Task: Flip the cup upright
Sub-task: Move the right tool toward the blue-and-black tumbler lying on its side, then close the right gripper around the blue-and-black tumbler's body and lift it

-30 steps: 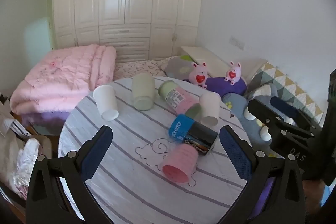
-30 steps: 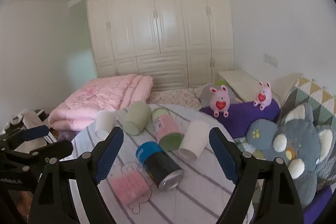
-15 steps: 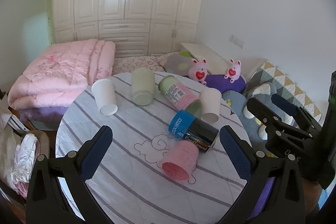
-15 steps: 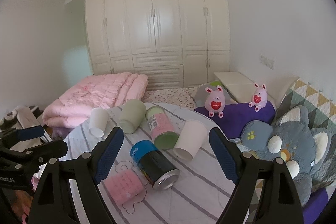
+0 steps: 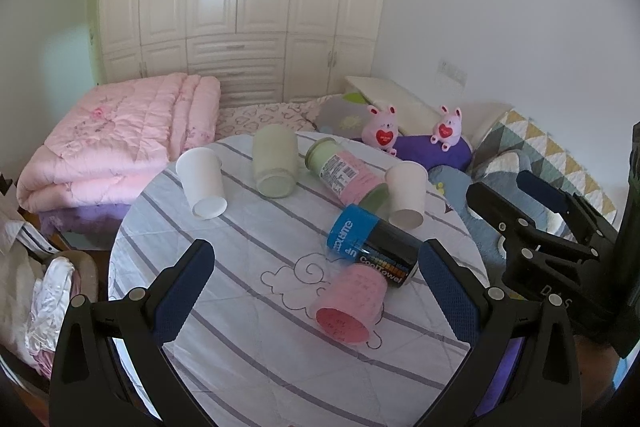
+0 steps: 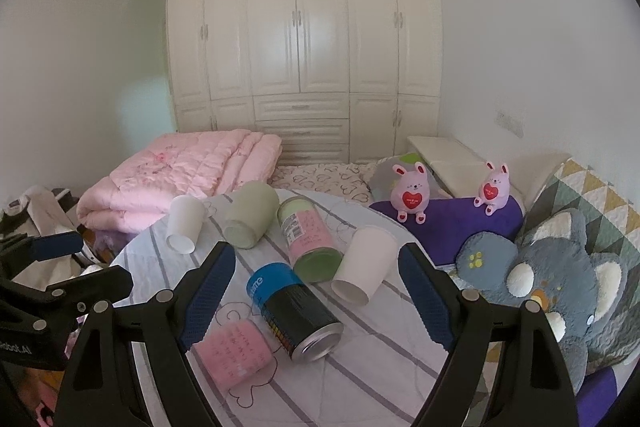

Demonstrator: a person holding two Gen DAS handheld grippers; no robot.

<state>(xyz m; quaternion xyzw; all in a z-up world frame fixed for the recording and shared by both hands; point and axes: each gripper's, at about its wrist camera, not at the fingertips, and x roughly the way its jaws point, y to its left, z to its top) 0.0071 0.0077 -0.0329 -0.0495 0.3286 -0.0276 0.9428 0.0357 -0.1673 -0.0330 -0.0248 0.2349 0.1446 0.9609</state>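
Observation:
Several cups and cans lie on their sides on a round striped table (image 5: 248, 347): a pink cup (image 5: 350, 303) (image 6: 234, 355), a blue-and-black can (image 5: 374, 251) (image 6: 294, 311), a pink-and-green can (image 5: 346, 173) (image 6: 310, 241), a pale green cup (image 5: 275, 161) (image 6: 250, 215) and two white paper cups (image 5: 202, 183) (image 5: 406, 193) (image 6: 185, 225) (image 6: 364, 267). My left gripper (image 5: 316, 279) is open and empty above the near table. My right gripper (image 6: 316, 287) is open and empty, also hovering apart from the cups.
A bed with a folded pink quilt (image 5: 120, 139) lies behind the table. Plush toys and cushions (image 6: 560, 279) crowd the right side. A white wardrobe (image 6: 304, 39) fills the back wall. Clothes (image 5: 44, 299) pile at the left.
Both grippers have pulled back and risen slightly, so the table and cups sit a little lower and farther. Nothing on the table has moved.

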